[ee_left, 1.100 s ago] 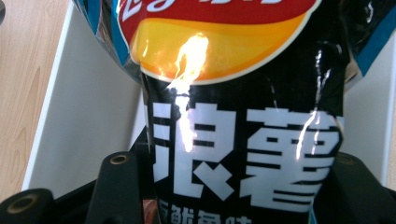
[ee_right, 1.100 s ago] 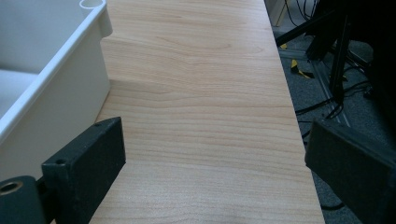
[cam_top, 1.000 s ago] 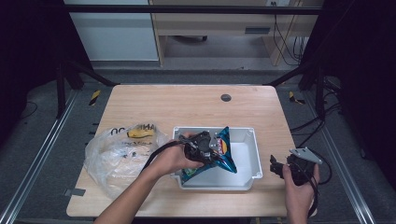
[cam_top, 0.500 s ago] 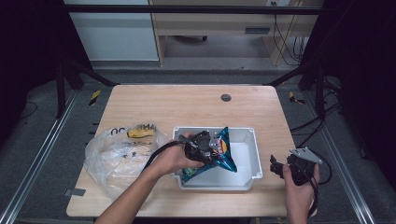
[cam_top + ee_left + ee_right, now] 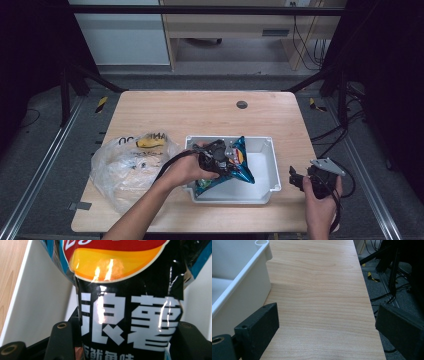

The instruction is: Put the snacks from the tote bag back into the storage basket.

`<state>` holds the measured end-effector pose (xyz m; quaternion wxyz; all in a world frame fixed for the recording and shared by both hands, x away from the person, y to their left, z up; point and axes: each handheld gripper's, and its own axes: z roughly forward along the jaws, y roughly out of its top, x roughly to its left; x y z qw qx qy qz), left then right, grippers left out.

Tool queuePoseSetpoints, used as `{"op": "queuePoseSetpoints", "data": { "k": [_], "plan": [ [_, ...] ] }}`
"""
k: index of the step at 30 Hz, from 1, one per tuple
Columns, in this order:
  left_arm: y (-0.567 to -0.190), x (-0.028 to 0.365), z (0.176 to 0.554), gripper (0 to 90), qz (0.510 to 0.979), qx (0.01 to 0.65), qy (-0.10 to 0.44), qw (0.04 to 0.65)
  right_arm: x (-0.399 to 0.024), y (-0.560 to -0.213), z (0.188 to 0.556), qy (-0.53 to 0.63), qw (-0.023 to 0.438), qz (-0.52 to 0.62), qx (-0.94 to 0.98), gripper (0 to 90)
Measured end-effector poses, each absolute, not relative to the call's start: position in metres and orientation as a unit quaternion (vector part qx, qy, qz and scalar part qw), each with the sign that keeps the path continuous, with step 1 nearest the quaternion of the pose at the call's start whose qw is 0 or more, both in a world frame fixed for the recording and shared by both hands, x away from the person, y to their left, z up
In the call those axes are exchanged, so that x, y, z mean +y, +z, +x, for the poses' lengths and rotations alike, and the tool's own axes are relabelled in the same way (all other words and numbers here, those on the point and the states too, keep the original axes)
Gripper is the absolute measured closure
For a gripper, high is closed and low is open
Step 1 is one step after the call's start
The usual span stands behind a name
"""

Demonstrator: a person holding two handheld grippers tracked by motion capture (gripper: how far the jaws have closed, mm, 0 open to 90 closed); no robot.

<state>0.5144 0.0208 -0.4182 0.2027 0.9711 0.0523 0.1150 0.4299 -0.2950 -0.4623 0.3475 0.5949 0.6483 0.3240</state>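
Dark flooring, metal rails and trailing cables ring a pale wooden table [image 5: 165, 112], seen from above, with a white plastic bin [image 5: 267, 172] standing near its front edge, right of centre. Inside the bin, toward its left wall, the left gripper [image 5: 222, 159] is clamped on a blue foil snack bag [image 5: 241, 162], which leans on a slant across the bin with one corner raised toward the far rim. Its jaws have just been easing apart a little, yet from that gripper's own camera the bag [image 5: 130, 315], printed with bold white characters on black under a red and yellow logo, sits squeezed between the two black jaws, white bin walls on both sides. At the table's front left corner lies a crumpled clear plastic bag [image 5: 127, 167] with something yellow [image 5: 150, 142] showing through its far side. Near the front right corner, just beside the bin's right wall, the right gripper [image 5: 296, 180] rests in the person's hand, jaws standing wide apart over bare wood with nothing between them. A small dark round fitting [image 5: 242, 104] sits near the table's far edge.
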Motion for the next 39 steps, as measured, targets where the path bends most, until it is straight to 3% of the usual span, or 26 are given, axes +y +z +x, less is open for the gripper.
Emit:
{"op": "queuePoseSetpoints", "data": {
  "k": [39],
  "plan": [
    [-0.4164, 0.0174, 0.5082, 37.4, 0.97, 0.054, 0.117, 0.205, -0.2987, -0.465, 0.431, 0.327, 0.342, 0.603, 0.643, 5.5]
  ]
}}
